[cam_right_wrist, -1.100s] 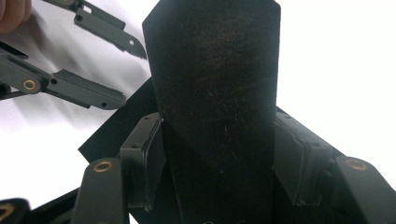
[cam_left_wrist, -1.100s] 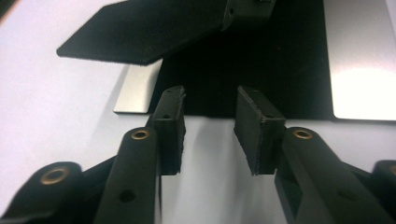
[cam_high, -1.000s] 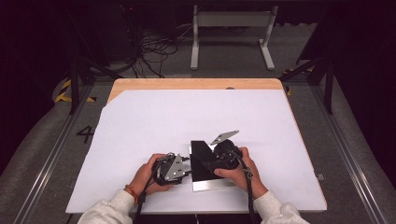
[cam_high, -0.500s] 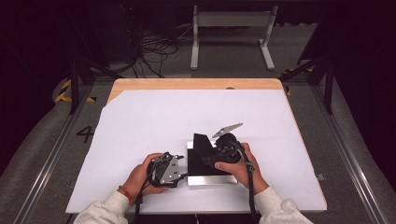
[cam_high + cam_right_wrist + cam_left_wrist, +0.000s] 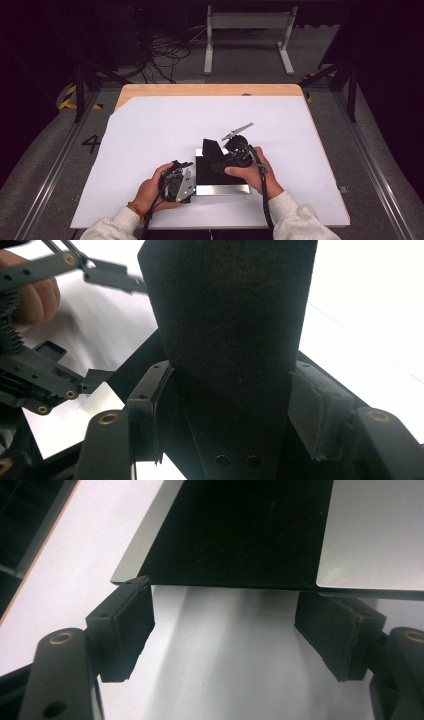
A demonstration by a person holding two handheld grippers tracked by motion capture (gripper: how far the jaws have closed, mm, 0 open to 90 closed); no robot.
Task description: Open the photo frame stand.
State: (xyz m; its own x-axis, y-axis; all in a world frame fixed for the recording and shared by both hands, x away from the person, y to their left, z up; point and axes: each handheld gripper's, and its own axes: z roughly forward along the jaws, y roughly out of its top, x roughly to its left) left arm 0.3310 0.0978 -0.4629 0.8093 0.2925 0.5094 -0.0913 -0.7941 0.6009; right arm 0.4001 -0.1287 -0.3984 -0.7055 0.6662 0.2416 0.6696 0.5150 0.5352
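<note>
A silver tray (image 5: 222, 189) with a black liner is shown near the table's (image 5: 150, 130) near edge. The left gripper (image 5: 176, 181) is held at the tray's left edge; its jaws, just opened, stand wide, with nothing pressed between them. A black felt strip (image 5: 214, 152) is clamped in the right gripper (image 5: 227, 159) and lifted above the tray. Open white surface is left far, left and right.

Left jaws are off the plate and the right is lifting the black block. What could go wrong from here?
1. The left hand-held gripper has just been opening, with nothing between its pads, so the silver plate lies unheld and may slide or lift with the block.
2. The right hand-held gripper clamps the black block near its lower end; the tall piece might tilt or slip.
</note>
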